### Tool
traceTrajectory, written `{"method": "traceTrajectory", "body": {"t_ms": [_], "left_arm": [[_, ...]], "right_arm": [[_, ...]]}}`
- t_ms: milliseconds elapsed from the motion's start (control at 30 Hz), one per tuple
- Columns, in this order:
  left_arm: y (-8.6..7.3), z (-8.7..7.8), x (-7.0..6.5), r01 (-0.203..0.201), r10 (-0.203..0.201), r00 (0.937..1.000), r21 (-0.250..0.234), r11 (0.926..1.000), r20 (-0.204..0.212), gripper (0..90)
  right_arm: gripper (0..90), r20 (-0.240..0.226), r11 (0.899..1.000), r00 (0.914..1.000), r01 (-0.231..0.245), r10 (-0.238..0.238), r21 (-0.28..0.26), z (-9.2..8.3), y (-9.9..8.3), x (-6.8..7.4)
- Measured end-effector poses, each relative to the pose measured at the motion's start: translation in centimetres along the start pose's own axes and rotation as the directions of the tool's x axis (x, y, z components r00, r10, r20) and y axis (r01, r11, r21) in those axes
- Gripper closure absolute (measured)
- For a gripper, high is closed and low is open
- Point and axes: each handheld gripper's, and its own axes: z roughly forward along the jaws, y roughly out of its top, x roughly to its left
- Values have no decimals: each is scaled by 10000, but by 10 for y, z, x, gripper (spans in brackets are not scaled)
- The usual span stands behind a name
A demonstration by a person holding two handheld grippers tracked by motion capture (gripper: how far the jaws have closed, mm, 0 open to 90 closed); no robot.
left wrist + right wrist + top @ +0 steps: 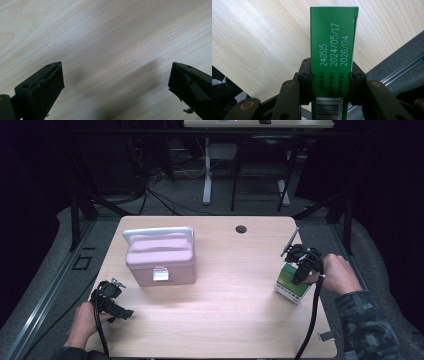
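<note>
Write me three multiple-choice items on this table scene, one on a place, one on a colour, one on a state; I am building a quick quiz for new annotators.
1. Where does the pink case stand on the table?
A. toward the left of the table, in front of the left gripper
B. by the right edge
C. at the near edge, in the middle

2. What colour is the side of the box with the printed dates?
A. red
B. green
C. blue

3. How do the fingers of the right gripper stand?
A. wide open over bare wood
B. shut with nothing between them
C. closed on the box

Answers: 1 A, the high view shows the case left of centre, beyond the left gripper. 2 B, the right gripper view shows a green face. 3 C, both fingers press the box's sides.
</note>
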Motion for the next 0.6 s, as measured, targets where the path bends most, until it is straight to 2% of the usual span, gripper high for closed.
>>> {"method": "traceTrajectory", "body": {"t_ms": [167,300,600], "left_arm": [[0,0,0,-1,1,10000,3,10000,9,1],[0,1,0,-39,39,10000,57,10000,24,1],[0,1,-1,-36,36,10000,76,10000,46,1]], "right_arm": [[628,-49,9982,9982,-596,595,-84,5,-5,-12],[627,-79,9962,9962,-872,873,47,6,-7,-21],[626,-186,9880,9879,-1541,1539,-97,14,-8,-32]]}}
